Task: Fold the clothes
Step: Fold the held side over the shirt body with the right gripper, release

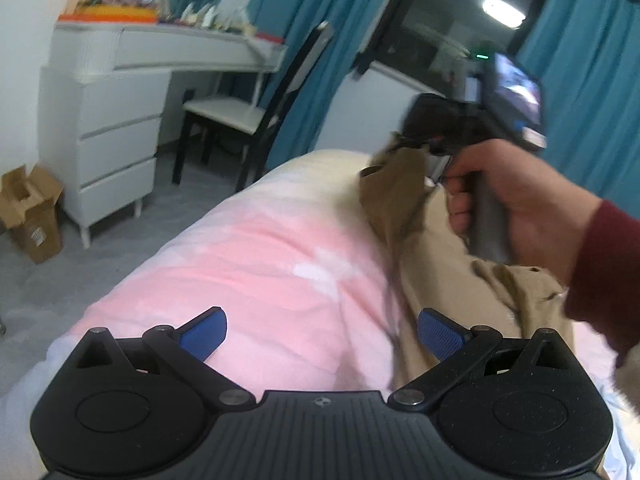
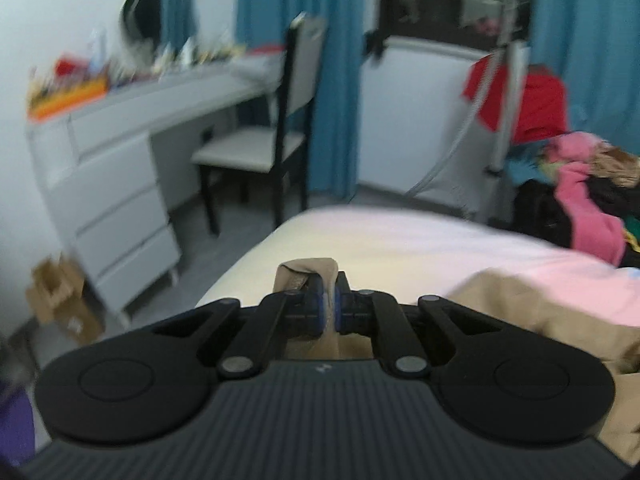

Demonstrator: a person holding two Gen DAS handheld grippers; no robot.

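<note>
Pink bed (image 1: 256,248): right claw (image 2: 329,300) pinching tan garment (image 2: 308,270).

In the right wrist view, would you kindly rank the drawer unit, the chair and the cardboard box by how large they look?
Largest to smallest, as they look in that view:
1. drawer unit
2. chair
3. cardboard box
The drawer unit and chair look close in size. The box sits nearer the camera at the blurred edge, so its real size is unsure.

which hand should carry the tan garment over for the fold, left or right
Right, probably. The right gripper is already shut on a fold of the tan garment and holds it above the pink blanket. The left gripper is open with nothing between its fingers.
</note>
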